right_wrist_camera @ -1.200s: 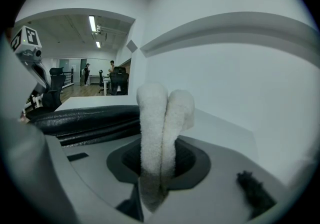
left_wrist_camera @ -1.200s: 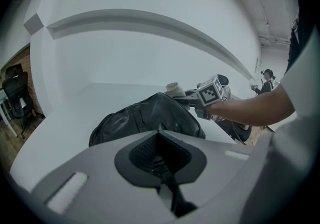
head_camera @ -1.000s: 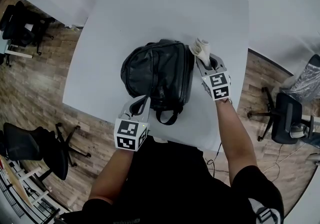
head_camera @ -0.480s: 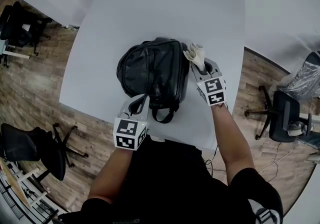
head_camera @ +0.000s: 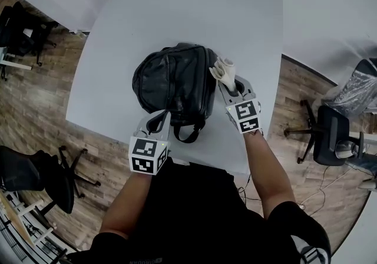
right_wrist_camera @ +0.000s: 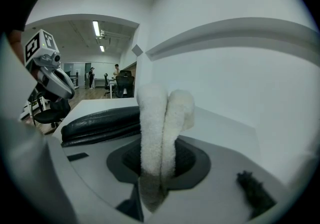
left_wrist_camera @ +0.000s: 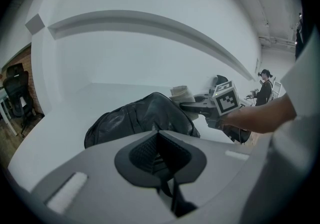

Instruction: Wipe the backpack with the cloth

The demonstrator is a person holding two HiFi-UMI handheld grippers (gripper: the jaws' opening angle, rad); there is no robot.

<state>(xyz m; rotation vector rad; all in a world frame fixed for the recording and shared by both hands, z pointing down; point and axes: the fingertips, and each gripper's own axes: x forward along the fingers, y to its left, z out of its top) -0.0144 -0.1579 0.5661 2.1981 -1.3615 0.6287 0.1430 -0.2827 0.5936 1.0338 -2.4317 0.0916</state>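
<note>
Left gripper (head_camera: pixel 158 120) clenched on the strap (left_wrist_camera: pixel 168 188), we should press the right gripper's (head_camera: pixel 231 87) clamped cloth (head_camera: pixel 222 70) flat against the backpack (head_camera: pixel 171 77).

The counter (head_camera: pixel 177 3) is a white, smooth-topped square, seen from above with all four edges in view and its corners rounded. One thing lies directly on it: a black backpack (head_camera: pixel 174 77) of creased, leather-like material, lying flat. It sits in the near half of the counter, about midway between the left and right edges, well apart from the far edge and both far corners. Its carry loop (head_camera: pixel 187 134) points at the near edge and stops just short of it. From the left gripper view, the backpack (left_wrist_camera: pixel 135 118) bulges up from the pale counter (left_wrist_camera: pixel 60 110). From the right gripper view, it (right_wrist_camera: pixel 100 118) shows as a low dark band on the counter (right_wrist_camera: pixel 225 125).
</note>
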